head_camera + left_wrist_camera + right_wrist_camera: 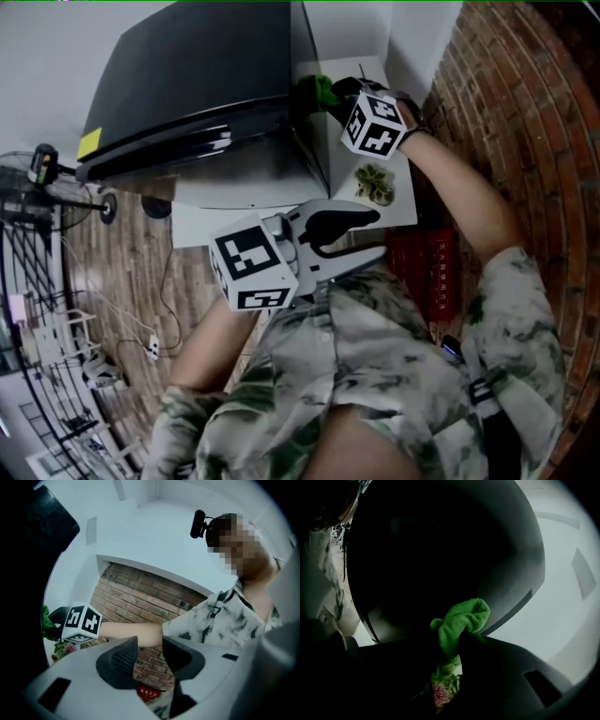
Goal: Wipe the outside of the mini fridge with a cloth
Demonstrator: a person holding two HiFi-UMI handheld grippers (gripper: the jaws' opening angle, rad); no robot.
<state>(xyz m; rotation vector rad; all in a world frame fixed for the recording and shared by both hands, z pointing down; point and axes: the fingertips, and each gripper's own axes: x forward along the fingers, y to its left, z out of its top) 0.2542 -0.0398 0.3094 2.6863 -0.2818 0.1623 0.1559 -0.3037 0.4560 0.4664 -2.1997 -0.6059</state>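
Note:
The black mini fridge (pixel 187 84) stands on a white stand at the upper left of the head view. My right gripper (pixel 317 94) is shut on a green cloth (pixel 324 88) and holds it against the fridge's right side near the top back corner. In the right gripper view the cloth (pixel 461 620) bunches out from between the jaws, touching the dark fridge wall (pixel 440 550). My left gripper (pixel 375 234) hangs lower, near my chest and away from the fridge. Its jaws stand apart with nothing between them (pixel 150 641).
A small bunch of flowers (pixel 375 183) sits on the white table (pixel 405 214) right of the fridge. A red box (pixel 427 267) lies below it. A brick wall (pixel 506 112) closes the right side. A fan (pixel 37 187) and cables (pixel 150 347) occupy the wooden floor at left.

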